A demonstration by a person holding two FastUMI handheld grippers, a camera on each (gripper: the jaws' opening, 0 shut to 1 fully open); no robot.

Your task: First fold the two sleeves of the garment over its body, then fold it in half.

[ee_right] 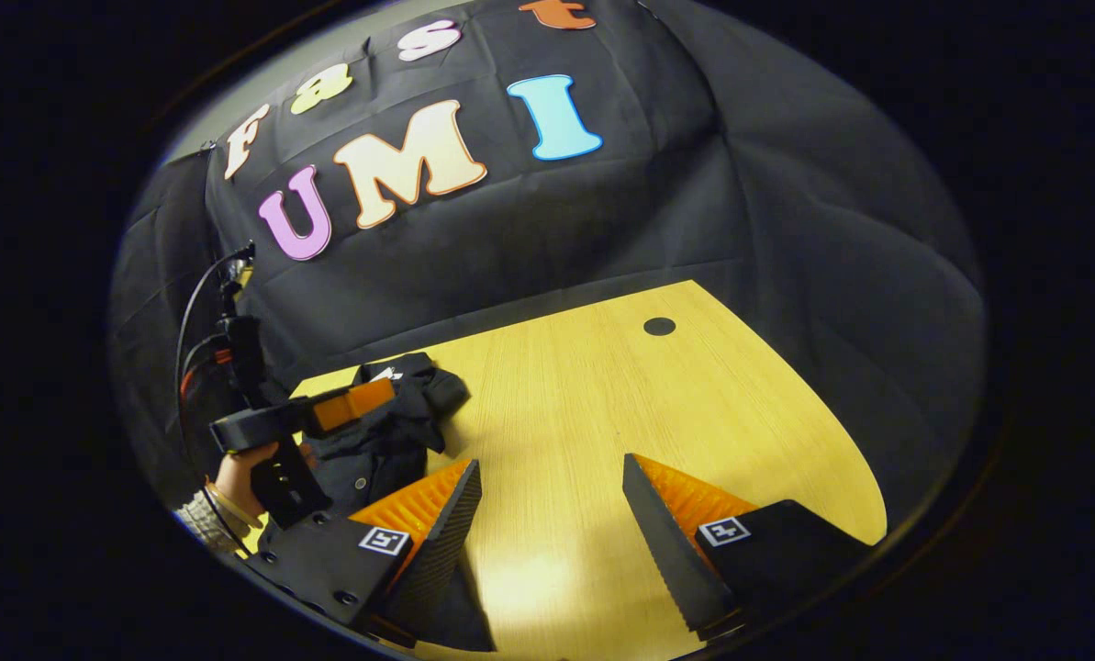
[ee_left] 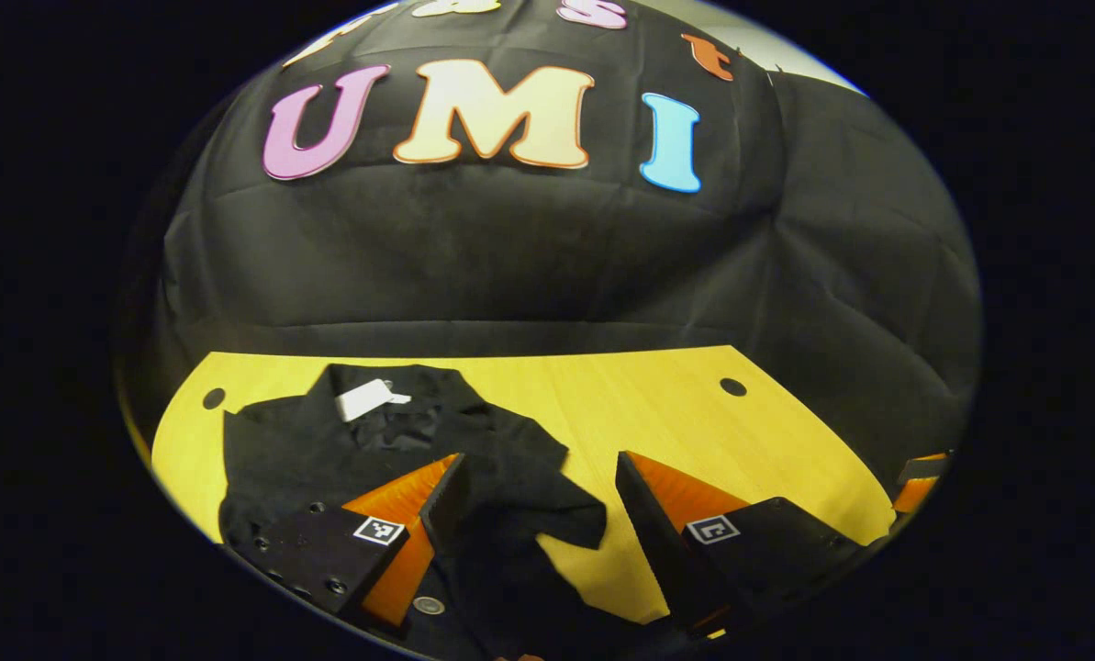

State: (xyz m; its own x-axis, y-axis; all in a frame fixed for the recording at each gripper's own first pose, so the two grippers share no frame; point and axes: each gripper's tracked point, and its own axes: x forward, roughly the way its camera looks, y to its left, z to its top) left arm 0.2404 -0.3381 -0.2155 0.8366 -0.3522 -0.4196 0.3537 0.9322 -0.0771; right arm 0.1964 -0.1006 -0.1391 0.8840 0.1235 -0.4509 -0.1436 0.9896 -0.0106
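Left gripper view — garment [ee_left: 400, 459] near table [ee_left: 657, 404] edge, bare wood rightward, both grippers' jaws released.

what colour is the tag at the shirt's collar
White, on the black shirt; the tag shows best in the left gripper view.

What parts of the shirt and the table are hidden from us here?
- Left gripper view: the black garment has its lower part cut off by the picture's edge and covered by the left gripper.
- Right gripper view: the other gripper's body and the hand holding it cover the garment's near side.
- Both views: the white tag is too small to read.
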